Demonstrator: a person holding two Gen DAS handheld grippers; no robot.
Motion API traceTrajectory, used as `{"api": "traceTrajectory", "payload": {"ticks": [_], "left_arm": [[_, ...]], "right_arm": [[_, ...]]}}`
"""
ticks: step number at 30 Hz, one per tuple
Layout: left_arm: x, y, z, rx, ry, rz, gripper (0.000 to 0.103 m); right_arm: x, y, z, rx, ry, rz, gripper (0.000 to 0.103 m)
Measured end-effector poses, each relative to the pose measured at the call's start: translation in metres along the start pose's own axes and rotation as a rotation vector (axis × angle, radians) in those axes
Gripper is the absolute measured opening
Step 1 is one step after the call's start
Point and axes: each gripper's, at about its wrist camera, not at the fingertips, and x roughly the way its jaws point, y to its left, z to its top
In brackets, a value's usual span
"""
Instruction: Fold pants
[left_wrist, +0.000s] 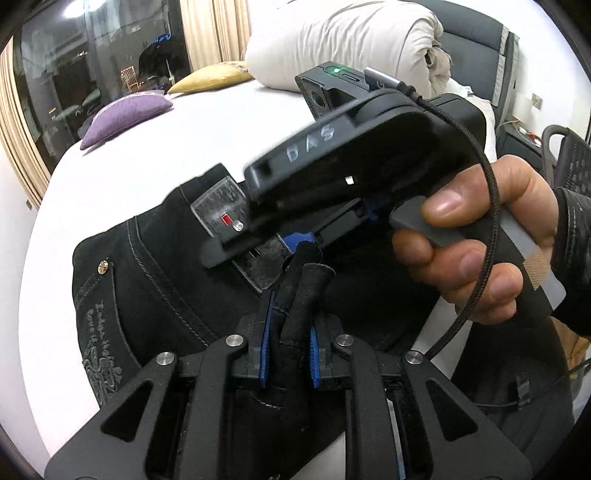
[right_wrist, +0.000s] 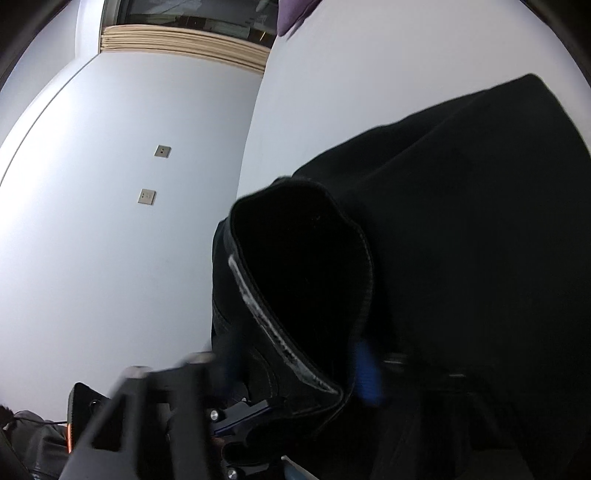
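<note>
Two grippers on black jeans (left_wrist: 147, 288) on the bed (left_wrist: 122, 155): left gripper (left_wrist: 290, 345) fingers clamp a fabric fold for lifting; right gripper (left_wrist: 255, 251), at 12 o'clock, fingers part-open straddling the hem edge.

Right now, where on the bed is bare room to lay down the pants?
The white sheet is bare between the black pants and the purple cushion. It is crowded near the waistband, where the left gripper and right gripper meet, and by the rolled duvet.
</note>
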Motion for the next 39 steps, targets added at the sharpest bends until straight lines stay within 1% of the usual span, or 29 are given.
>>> {"api": "traceTrajectory", "payload": {"ticks": [2,3,4,7,11,14,16,19,21,24,25,27,28,30,31,32,34,35,36,37,39], "left_arm": [[-0.002,-0.001,0.001,0.006,-0.010,-0.005,0.015],[-0.003,-0.002,0.002,0.013,-0.012,-0.009,0.015],[0.004,0.000,0.009,0.019,-0.015,-0.014,0.015],[0.000,-0.010,0.019,0.046,-0.033,-0.028,0.015],[0.004,-0.025,0.037,0.071,-0.054,-0.062,0.014],[0.011,-0.037,0.047,0.093,-0.055,-0.087,0.014],[0.016,-0.042,0.048,0.102,-0.050,-0.102,0.014],[0.020,-0.052,0.043,0.126,-0.038,-0.120,0.014],[0.026,-0.056,0.041,0.137,-0.027,-0.128,0.014],[0.032,-0.057,0.038,0.145,-0.020,-0.131,0.014],[0.035,-0.057,0.038,0.149,-0.016,-0.130,0.014],[0.043,-0.056,0.033,0.154,0.026,-0.137,0.015],[0.044,-0.053,0.033,0.146,0.035,-0.140,0.015],[0.034,-0.047,0.030,0.124,0.040,-0.182,0.018],[0.027,-0.043,0.029,0.113,0.045,-0.206,0.020],[0.019,-0.038,0.027,0.093,0.055,-0.231,0.021],[-0.001,-0.023,0.022,0.033,0.077,-0.304,0.021],[-0.014,-0.013,0.018,0.003,0.078,-0.334,0.021],[-0.025,-0.005,0.015,-0.014,0.072,-0.345,0.021],[-0.034,0.003,0.014,-0.030,0.062,-0.346,0.021],[-0.049,0.028,0.013,-0.105,0.029,-0.331,0.021]], "right_arm": [[-0.009,0.002,-0.001,-0.024,-0.024,-0.028,0.027],[-0.013,0.004,-0.003,-0.040,-0.038,-0.053,0.024],[-0.017,0.005,-0.002,-0.047,-0.049,-0.070,0.020],[-0.037,0.003,-0.001,-0.056,-0.081,-0.103,0.016],[-0.061,-0.002,0.005,-0.058,-0.114,-0.122,0.014],[-0.076,-0.013,0.007,-0.042,-0.129,-0.135,0.014],[-0.069,-0.011,0.012,-0.027,-0.133,-0.141,0.014],[-0.067,-0.019,0.007,-0.010,-0.147,-0.144,0.014],[-0.061,-0.024,0.011,0.008,-0.152,-0.144,0.014],[-0.053,-0.024,0.017,0.022,-0.167,-0.140,0.014],[-0.052,-0.031,0.018,0.017,-0.167,-0.147,0.014],[-0.046,-0.039,0.018,0.020,-0.156,-0.147,0.015],[-0.046,-0.043,0.017,0.032,-0.156,-0.124,0.015],[-0.054,-0.045,0.011,0.059,-0.173,-0.090,0.021],[-0.060,-0.044,0.006,0.053,-0.191,-0.104,0.029],[-0.064,-0.036,0.002,0.044,-0.219,-0.136,0.038],[-0.085,-0.032,-0.008,0.051,-0.274,-0.181,0.043],[-0.094,-0.030,-0.013,0.060,-0.305,-0.233,0.047],[-0.099,-0.024,-0.017,0.063,-0.332,-0.289,0.047],[-0.104,-0.017,-0.021,0.057,-0.351,-0.305,0.047],[-0.109,0.004,-0.025,0.013,-0.376,-0.268,0.044]]}}
